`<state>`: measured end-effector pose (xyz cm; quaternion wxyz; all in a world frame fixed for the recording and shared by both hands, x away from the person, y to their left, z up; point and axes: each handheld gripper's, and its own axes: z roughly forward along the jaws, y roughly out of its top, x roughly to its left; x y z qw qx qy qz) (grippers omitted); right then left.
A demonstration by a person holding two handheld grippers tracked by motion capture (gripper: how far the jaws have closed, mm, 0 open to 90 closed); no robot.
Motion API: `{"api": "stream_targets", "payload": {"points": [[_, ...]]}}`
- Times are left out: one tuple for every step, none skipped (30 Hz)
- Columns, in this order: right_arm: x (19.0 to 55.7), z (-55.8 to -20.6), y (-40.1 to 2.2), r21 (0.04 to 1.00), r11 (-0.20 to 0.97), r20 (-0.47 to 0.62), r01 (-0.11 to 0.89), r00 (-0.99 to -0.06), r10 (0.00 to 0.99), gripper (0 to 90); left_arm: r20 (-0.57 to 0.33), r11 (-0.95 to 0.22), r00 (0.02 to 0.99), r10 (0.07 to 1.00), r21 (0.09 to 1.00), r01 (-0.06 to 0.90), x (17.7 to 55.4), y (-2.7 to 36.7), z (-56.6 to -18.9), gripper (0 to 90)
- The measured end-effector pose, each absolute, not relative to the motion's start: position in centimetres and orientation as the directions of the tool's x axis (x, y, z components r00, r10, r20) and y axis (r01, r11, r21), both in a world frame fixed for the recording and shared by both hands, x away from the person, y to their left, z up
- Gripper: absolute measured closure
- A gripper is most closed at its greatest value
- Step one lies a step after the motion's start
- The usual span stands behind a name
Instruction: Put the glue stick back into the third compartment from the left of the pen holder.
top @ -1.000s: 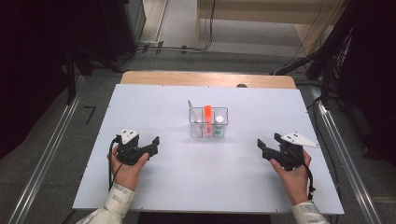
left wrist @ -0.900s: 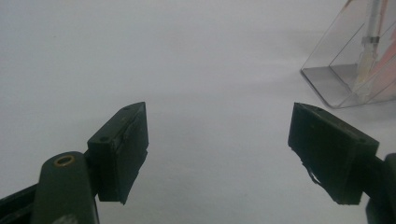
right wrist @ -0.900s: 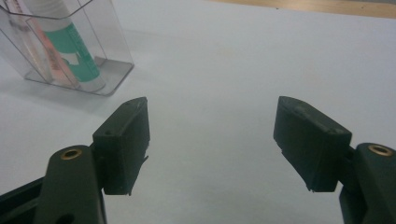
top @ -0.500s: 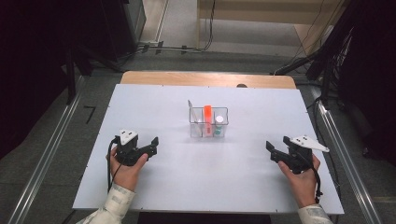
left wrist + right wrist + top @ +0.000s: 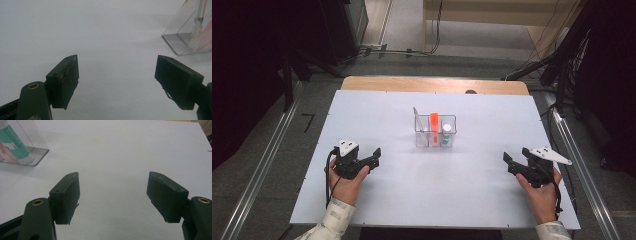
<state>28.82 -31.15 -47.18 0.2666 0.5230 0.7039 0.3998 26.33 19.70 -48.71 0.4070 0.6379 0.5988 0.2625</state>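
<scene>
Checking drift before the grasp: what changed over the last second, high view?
The right gripper drew back toward the person and outward to the table's right edge, away from the clear organizer box. Nothing was taken hold of or let go. The left gripper stayed put; both grippers are open and empty, and the box with its orange item and the rest of its contents did not move.

The clear box is cut off by the top and right edges in the left gripper view, and the things inside look blurry. In the right gripper view, its green and white tube is cut off too, its words too blurry to read.
</scene>
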Motion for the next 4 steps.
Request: {"api": "stream_targets", "payload": {"points": [[28.81, -47.19, -31.22, 0.843, 0.134, 0.041, 0.522, -0.310, 0.950, 25.0, -0.152, 0.048, 0.145, 0.978, 0.833, 0.551, 26.32, 19.70, -48.71, 20.0], [28.79, -47.20, -31.27, 0.842, 0.133, 0.041, 0.523, -0.307, 0.951, 25.0, -0.151, 0.047, 0.145, 0.978, 0.833, 0.552, 26.31, 19.70, -48.72, 20.0], [28.77, -47.21, -31.30, 0.841, 0.131, 0.042, 0.525, -0.306, 0.951, 25.0, -0.150, 0.046, 0.144, 0.978, 0.832, 0.552, 26.29, 19.69, -48.72, 20.0], [28.76, -47.22, -31.34, 0.841, 0.133, 0.040, 0.524, -0.306, 0.951, 25.0, -0.150, 0.046, 0.145, 0.978, 0.833, 0.552, 26.27, 19.68, -48.72, 20.0]]}}
